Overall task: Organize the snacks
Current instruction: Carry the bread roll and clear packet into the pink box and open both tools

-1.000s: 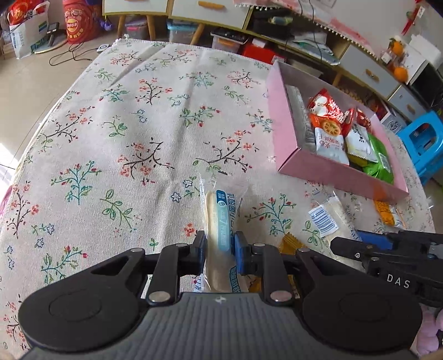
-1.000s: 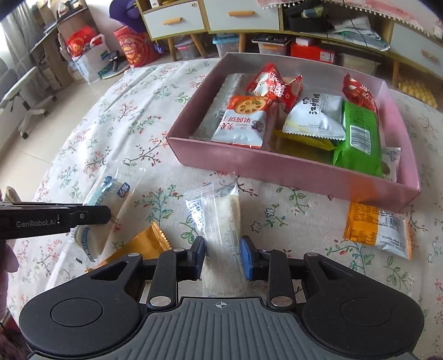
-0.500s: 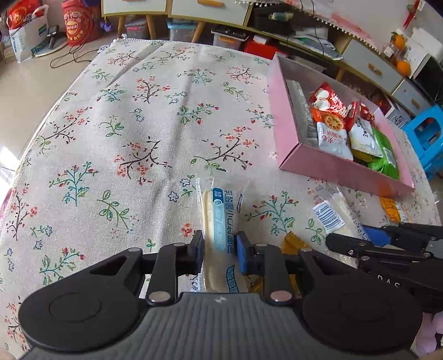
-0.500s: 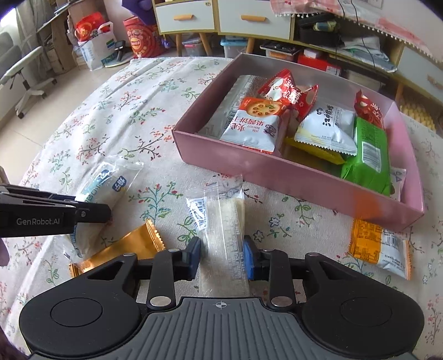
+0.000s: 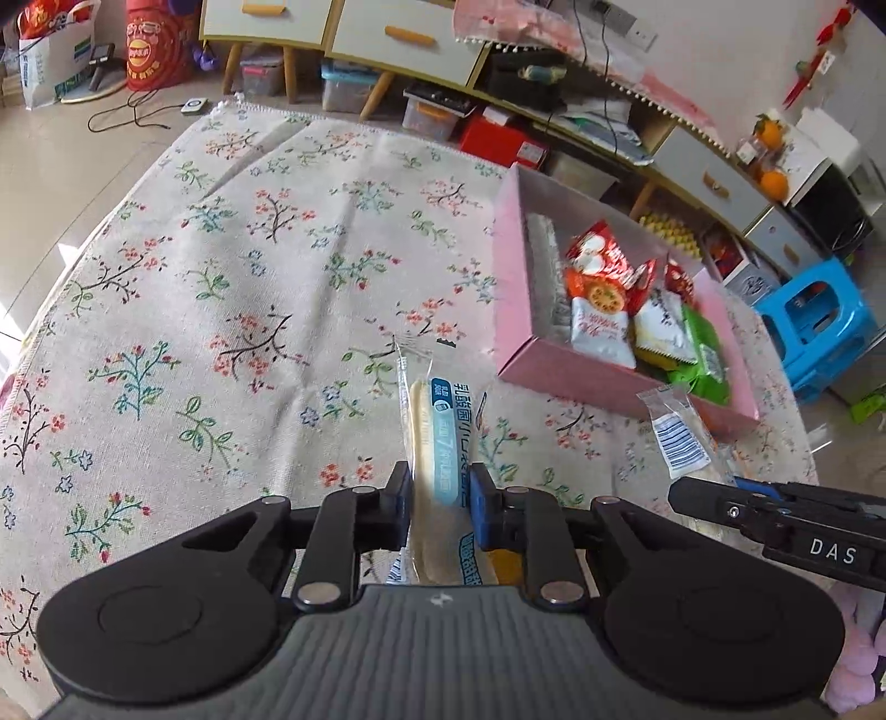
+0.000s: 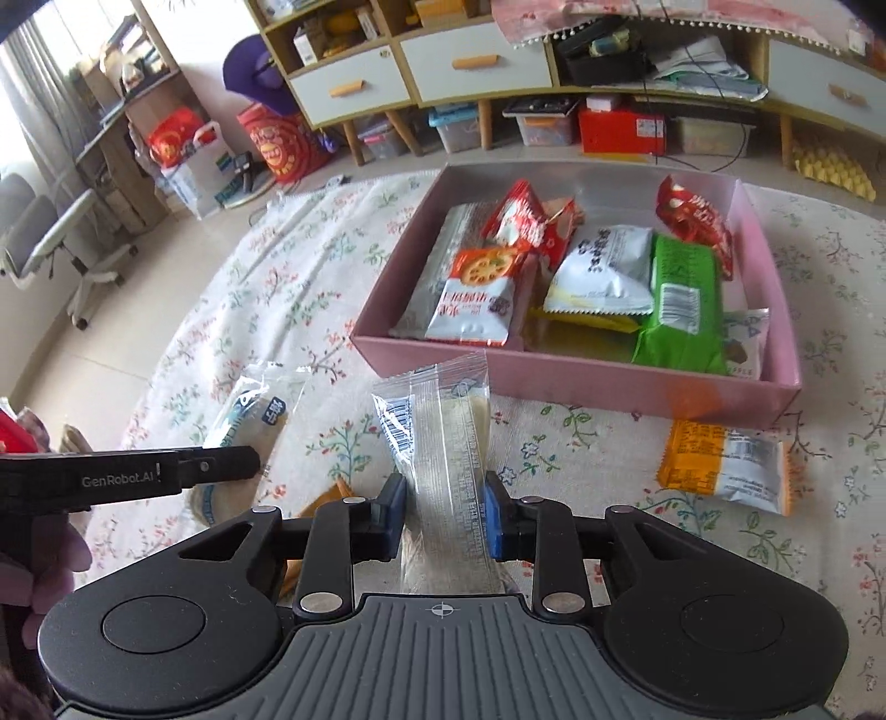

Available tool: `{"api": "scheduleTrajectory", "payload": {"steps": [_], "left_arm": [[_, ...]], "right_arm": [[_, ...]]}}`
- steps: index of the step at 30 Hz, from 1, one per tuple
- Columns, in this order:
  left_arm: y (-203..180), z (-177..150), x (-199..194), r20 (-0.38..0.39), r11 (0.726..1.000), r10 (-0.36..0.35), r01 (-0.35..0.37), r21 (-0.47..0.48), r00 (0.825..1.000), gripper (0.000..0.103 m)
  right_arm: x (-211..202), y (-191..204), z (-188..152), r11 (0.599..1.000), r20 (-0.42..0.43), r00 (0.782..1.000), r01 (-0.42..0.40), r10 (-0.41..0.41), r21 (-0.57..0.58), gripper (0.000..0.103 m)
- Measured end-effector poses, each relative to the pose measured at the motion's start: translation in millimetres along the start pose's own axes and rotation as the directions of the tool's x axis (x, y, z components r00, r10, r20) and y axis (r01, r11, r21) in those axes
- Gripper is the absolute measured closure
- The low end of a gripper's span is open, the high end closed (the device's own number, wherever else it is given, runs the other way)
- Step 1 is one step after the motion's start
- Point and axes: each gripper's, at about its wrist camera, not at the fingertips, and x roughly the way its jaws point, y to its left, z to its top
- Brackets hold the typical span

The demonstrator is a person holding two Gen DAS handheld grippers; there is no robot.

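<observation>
My left gripper (image 5: 440, 493) is shut on a clear-wrapped pastry with a blue label (image 5: 440, 437), raised above the floral tablecloth (image 5: 221, 310). In the right wrist view my right gripper (image 6: 443, 512) is shut on a clear packet with a barcode (image 6: 443, 437), lifted and tilted toward the pink box (image 6: 581, 382). That box (image 5: 559, 368) holds several snack packs, red, white and green. An orange-and-white packet (image 6: 725, 465) lies on the cloth in front of the box's right end. The left gripper (image 6: 221, 462) and its pastry (image 6: 260, 410) show at the left of the right wrist view.
A gold wrapper (image 6: 326, 495) lies on the cloth under the grippers. Beyond the table stand low cabinets (image 6: 470, 66), storage bins (image 6: 454, 130), red bags (image 5: 160, 44), an office chair (image 6: 61, 243) and a blue stool (image 5: 819, 321). A person's hand (image 6: 33, 565) shows at far left.
Both grippers have lifted their packets off the cloth. The right one has risen and moved nearer the pink box. The left pastry now hangs clear of the table.
</observation>
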Motion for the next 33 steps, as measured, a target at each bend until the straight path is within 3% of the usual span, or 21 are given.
{"api": "scheduleTrajectory", "payload": {"steps": [15, 26, 33], "left_arm": [[-40.0, 23.3, 7.4, 0.130, 0.994, -0.106, 0.107, 0.004, 0.986, 0.084], [-64.0, 38.4, 44.4, 0.194, 0.991, -0.137, 0.135, 0.023, 0.971, 0.084], [-79.4, 46.2, 56.6, 0.224, 0.981, -0.187, 0.193, -0.008, 0.957, 0.084]], "right_arm": [[-36.5, -70.2, 25.3, 0.983, 0.179, 0.984, -0.013, -0.020, 0.183, 0.076], [-17.2, -128.1, 37.3, 0.948, 0.262, 0.963, -0.021, -0.067, 0.318, 0.076], [-5.2, -148.1, 48.7, 0.923, 0.304, 0.950, -0.054, -0.070, 0.380, 0.075]]}}
